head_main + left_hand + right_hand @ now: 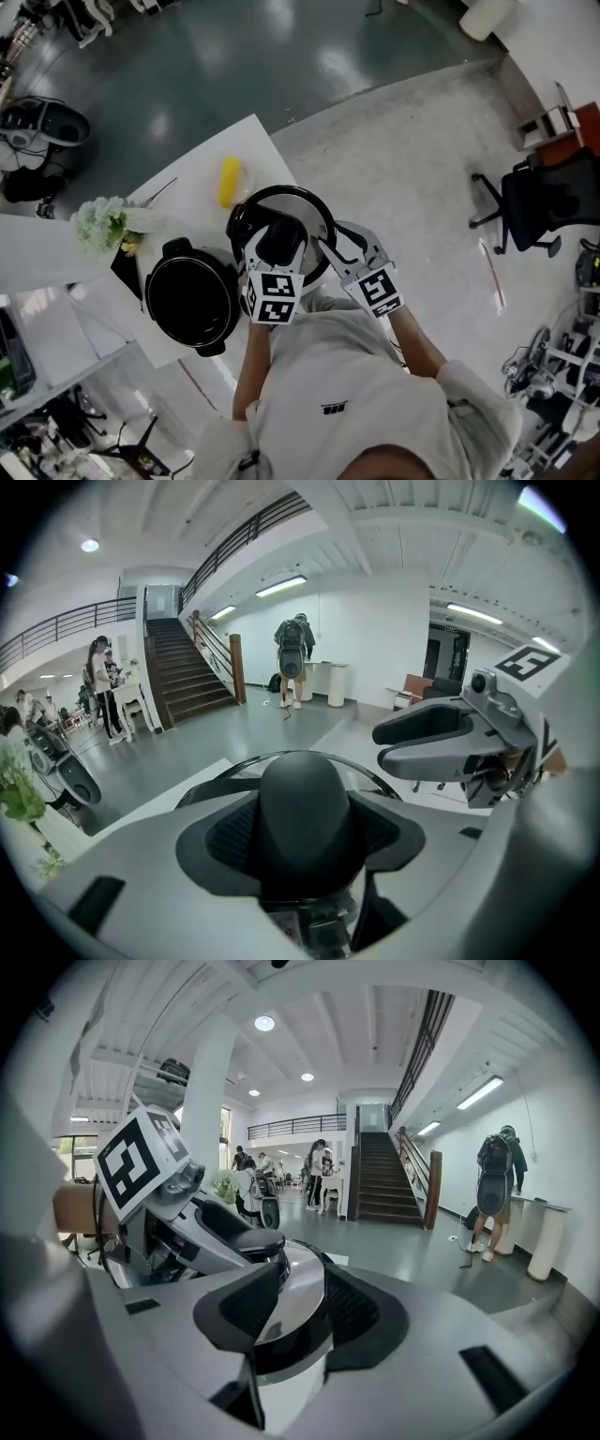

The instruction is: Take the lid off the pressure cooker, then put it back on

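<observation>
White table [246,141] under me, with a yellow cob-like thing [229,180] lying on it and a bunch of white flowers [101,223] at its left edge. Black office chair [544,202] sits well apart on the pale floor [422,159] to my right. Farther off I see a staircase [183,672] and a person with a backpack [293,649] — back turned, standing by a white counter [323,682].

The left claw [305,834] clamps the black handle [305,794] of the lid [373,772]; the right claw [427,744] sits just beside.
</observation>
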A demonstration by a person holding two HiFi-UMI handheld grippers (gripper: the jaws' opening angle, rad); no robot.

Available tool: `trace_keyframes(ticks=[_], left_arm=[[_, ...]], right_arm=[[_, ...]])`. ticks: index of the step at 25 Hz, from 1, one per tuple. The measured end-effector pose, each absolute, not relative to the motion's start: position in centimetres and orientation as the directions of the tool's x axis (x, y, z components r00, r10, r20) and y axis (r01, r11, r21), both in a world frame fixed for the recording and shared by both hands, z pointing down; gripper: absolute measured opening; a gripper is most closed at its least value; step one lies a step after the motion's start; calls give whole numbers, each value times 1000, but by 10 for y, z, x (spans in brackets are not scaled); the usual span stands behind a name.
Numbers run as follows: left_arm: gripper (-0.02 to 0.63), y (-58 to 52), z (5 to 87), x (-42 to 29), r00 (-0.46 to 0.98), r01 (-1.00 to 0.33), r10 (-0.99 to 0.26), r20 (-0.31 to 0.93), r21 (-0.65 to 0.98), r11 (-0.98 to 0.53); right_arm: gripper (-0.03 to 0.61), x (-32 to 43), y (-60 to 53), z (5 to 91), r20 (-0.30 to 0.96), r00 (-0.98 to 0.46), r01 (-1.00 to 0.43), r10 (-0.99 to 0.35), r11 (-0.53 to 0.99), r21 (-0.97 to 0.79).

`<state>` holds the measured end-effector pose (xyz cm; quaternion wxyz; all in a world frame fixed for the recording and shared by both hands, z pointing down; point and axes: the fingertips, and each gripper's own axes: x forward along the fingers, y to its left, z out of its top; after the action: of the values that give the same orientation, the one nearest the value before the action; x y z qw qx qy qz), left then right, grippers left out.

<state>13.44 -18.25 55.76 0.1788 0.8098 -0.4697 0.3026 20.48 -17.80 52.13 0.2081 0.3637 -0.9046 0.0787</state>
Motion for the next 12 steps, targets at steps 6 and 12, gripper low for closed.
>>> trace_keyframes(ticks=[6,12], left_arm=[[296,-180,586,138,358,-877,-642,678,8,-480],[296,-178,614,143,347,-875,-633,692,-3,-483]], right_arm=[[152,210,-176,548,476,-647,-682,-596,731,-13],[152,212,-177,577,510,-645,-674,-570,738,-28]])
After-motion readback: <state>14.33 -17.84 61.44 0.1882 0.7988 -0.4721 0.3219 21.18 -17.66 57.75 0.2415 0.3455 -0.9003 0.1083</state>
